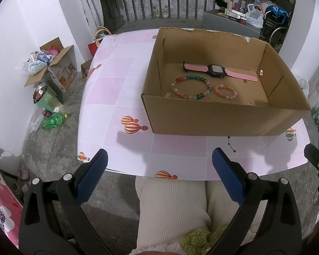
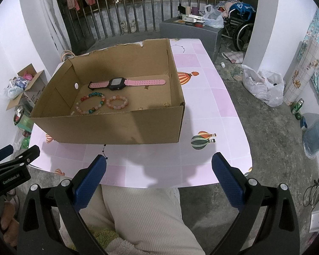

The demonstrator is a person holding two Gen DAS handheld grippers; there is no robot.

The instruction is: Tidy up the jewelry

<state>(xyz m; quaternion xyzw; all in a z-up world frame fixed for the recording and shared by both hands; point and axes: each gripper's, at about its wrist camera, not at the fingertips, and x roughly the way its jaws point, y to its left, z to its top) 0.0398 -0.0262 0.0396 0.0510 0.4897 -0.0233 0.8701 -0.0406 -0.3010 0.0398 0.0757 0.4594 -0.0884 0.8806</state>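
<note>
An open cardboard box stands on the pink checked table. Inside lie a pink-strapped watch, a large multicoloured bead bracelet, a smaller pink bead bracelet and small gold rings by the near wall. My left gripper is open and empty, held back over the table's near edge. My right gripper is open and empty too, at the same near edge.
A person's lap in cream ribbed cloth sits below the table edge. Boxes, bags and a green bottle clutter the floor at left. A white plastic bag and a water jug lie at right.
</note>
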